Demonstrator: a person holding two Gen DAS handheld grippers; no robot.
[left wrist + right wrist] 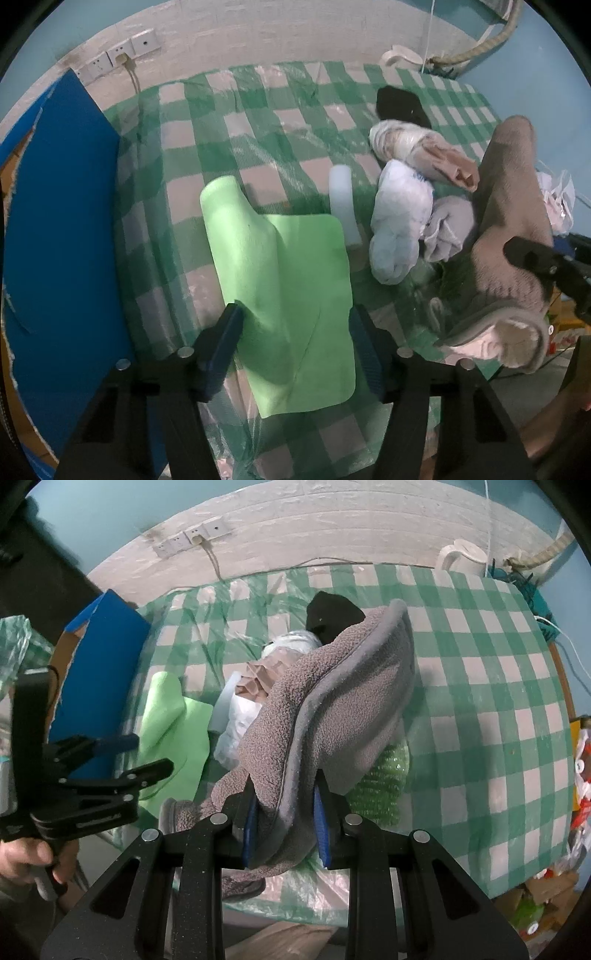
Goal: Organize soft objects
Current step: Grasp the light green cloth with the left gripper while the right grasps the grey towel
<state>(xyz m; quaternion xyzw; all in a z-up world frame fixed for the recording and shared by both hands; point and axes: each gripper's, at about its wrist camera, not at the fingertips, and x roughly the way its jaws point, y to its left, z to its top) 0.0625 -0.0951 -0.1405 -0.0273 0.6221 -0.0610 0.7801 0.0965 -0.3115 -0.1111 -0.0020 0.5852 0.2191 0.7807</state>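
grey fleece (332, 701) pinched in right tool (284, 830), green cloth (288, 295), no legible writing

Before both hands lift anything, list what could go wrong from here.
1. The right gripper is shut on the grey fleece, which drapes over the white plastic bag and tan cloth; lifting may drag them along.
2. The left gripper straddles the green cloth with pads apparently not yet pressing; closing may pinch the checked tablecloth too.
3. The fleece hangs near the table edge and may slip off if released.
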